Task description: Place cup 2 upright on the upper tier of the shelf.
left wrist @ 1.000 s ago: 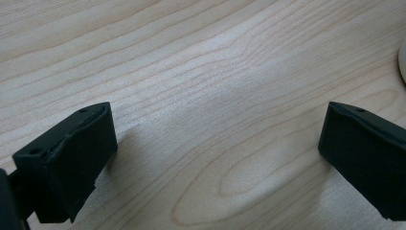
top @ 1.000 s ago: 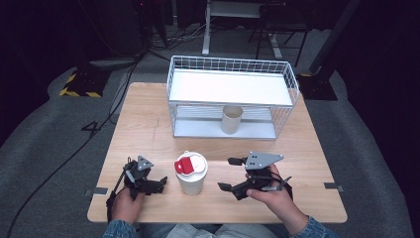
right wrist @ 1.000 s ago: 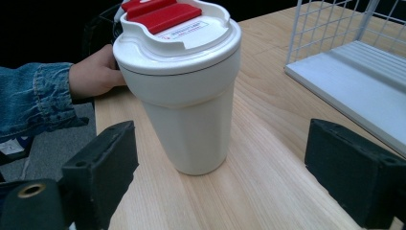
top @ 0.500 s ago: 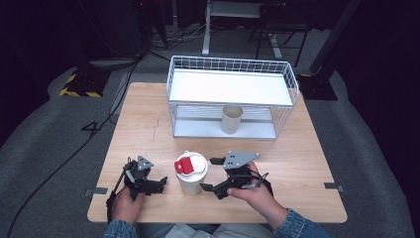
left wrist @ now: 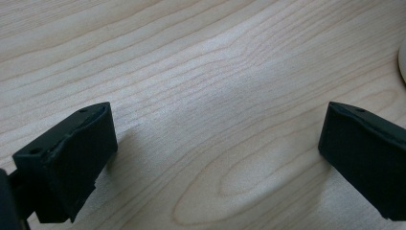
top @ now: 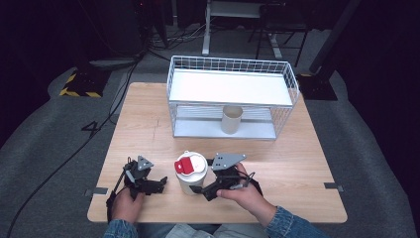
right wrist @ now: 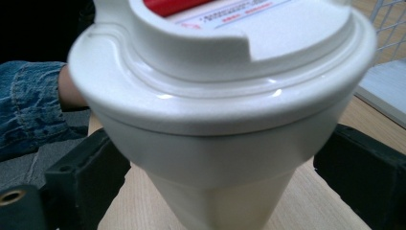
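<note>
Approach step: right gripper (top: 198, 190) jaws, just widened, straddle lidded cup (top: 190, 172) near desk (top: 297, 163) front edge, unclamped. Left gripper (top: 159, 184) jaws apart, idle. Next: close squarely below lid.

White lidded cup (top: 190, 173), tapered body, domed white lid with a red tab on top, standing upright, lower centre of the high view, on the wooden surface (top: 297, 148) near its front edge
</note>
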`<state>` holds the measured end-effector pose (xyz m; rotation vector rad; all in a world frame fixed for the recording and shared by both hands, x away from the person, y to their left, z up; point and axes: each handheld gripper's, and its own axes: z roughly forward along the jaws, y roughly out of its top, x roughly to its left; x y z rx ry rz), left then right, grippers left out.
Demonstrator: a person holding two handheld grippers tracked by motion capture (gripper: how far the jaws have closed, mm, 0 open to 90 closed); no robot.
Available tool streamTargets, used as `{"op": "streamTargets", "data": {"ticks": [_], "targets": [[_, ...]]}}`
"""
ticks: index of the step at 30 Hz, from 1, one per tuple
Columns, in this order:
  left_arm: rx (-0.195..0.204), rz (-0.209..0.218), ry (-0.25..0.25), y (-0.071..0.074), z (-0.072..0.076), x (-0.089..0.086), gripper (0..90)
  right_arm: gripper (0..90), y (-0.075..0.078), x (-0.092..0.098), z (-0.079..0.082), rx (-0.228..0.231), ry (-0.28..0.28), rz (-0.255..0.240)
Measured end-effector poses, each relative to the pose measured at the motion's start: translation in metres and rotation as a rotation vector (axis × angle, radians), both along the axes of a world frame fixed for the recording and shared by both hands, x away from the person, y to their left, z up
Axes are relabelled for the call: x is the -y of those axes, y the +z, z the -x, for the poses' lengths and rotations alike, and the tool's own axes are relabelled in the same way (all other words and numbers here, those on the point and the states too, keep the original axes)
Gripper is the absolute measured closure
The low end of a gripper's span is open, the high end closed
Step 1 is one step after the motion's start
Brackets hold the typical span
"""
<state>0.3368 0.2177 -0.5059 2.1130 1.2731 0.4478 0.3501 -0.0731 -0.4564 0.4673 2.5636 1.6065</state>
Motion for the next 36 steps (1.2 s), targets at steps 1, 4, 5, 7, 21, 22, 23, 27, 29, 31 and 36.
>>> {"op": "streamTargets", "data": {"ticks": [1, 4, 5, 7, 21, 22, 23, 27, 29, 31, 36], "targets": [[0.0, 0.0, 0.0, 0.0, 0.0, 0.0, 0.0, 5.6, -0.002, -0.002, -0.001, -0.003, 0.0, -0.005], [0.0, 0.0, 0.0, 0.0, 0.0, 0.0, 0.0, 5.9, -0.007, -0.005, -0.002, -0.008, 0.012, -0.012], [0.0, 0.0, 0.0, 0.0, 0.0, 0.0, 0.0, 5.9, -0.007, -0.005, -0.002, -0.008, 0.012, -0.012], [0.0, 0.0, 0.0, 0.0, 0.0, 0.0, 0.0, 6.1, -0.012, -0.006, -0.004, -0.008, 0.023, -0.024], [0.0, 0.0, 0.0, 0.0, 0.0, 0.0, 0.0, 8.5, -0.025, -0.015, -0.006, 0.0, 0.023, -0.079], [0.0, 0.0, 0.0, 0.0, 0.0, 0.0, 0.0, 8.7, -0.025, -0.015, -0.006, -0.002, 0.023, -0.081], [0.0, 0.0, 0.0, 0.0, 0.0, 0.0, 0.1, 8.9, -0.025, -0.015, -0.006, -0.001, 0.025, -0.083], [0.0, 0.0, 0.0, 0.0, 0.0, 0.0, 0.1, 9.6, -0.026, -0.014, -0.006, 0.012, 0.026, -0.086], [0.0, 0.0, 0.0, 0.0, 0.0, 0.0, 0.0, 9.8, -0.026, -0.014, -0.006, 0.017, 0.025, -0.08], [0.0, -0.001, 0.0, 0.0, 0.0, 0.0, 0.1, 10.0, -0.025, -0.015, -0.006, 0.02, 0.029, -0.076], [0.0, -0.001, 0.0, 0.0, 0.0, 0.0, 0.0, 10.4, -0.025, -0.015, -0.006, 0.024, 0.034, -0.066]]}}
